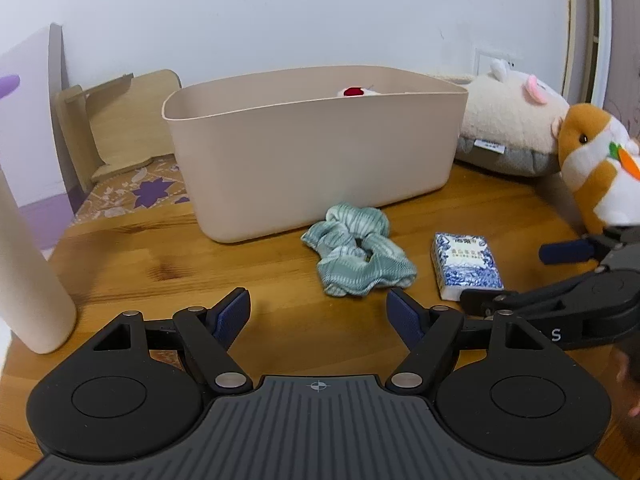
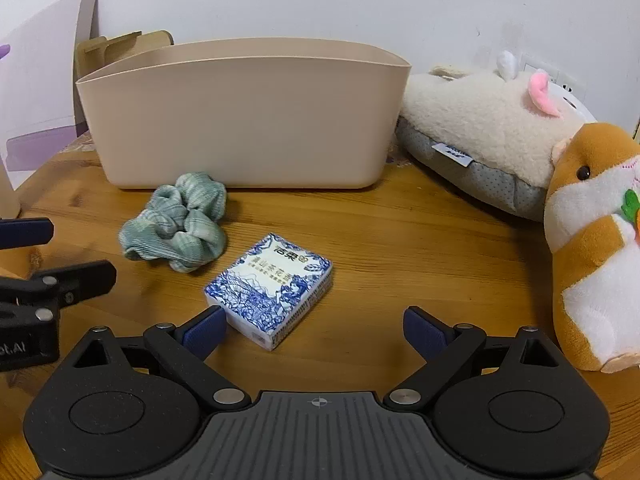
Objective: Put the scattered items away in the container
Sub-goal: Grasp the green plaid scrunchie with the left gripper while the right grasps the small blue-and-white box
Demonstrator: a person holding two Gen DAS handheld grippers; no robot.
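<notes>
A beige bin (image 2: 244, 120) stands at the back of the wooden worktop (image 2: 400, 248), upper centre of both views, with a small white and red toy (image 1: 354, 92) peeping over its far rim in the left wrist view. Just in front of the bin, touching or nearly touching its wall, lies a green scrunchie (image 2: 180, 222). Near it, toward the lower centre of the right wrist view, lies a blue-and-white tissue pack (image 2: 270, 290), flat on the worktop. The right gripper (image 2: 316, 330) hangs low over the pack with its jaws wide open; the left pad is just beside the pack's near corner, and the right pad is well apart from it. The left gripper (image 1: 318, 316) sits at the bottom of its view, jaws open with nothing between them, the scrunchie just ahead. At the right of both frames a cream plush slipper (image 2: 480, 128) lies beside the bin, and an orange hamster plush (image 2: 592, 240) stands at the edge.
</notes>
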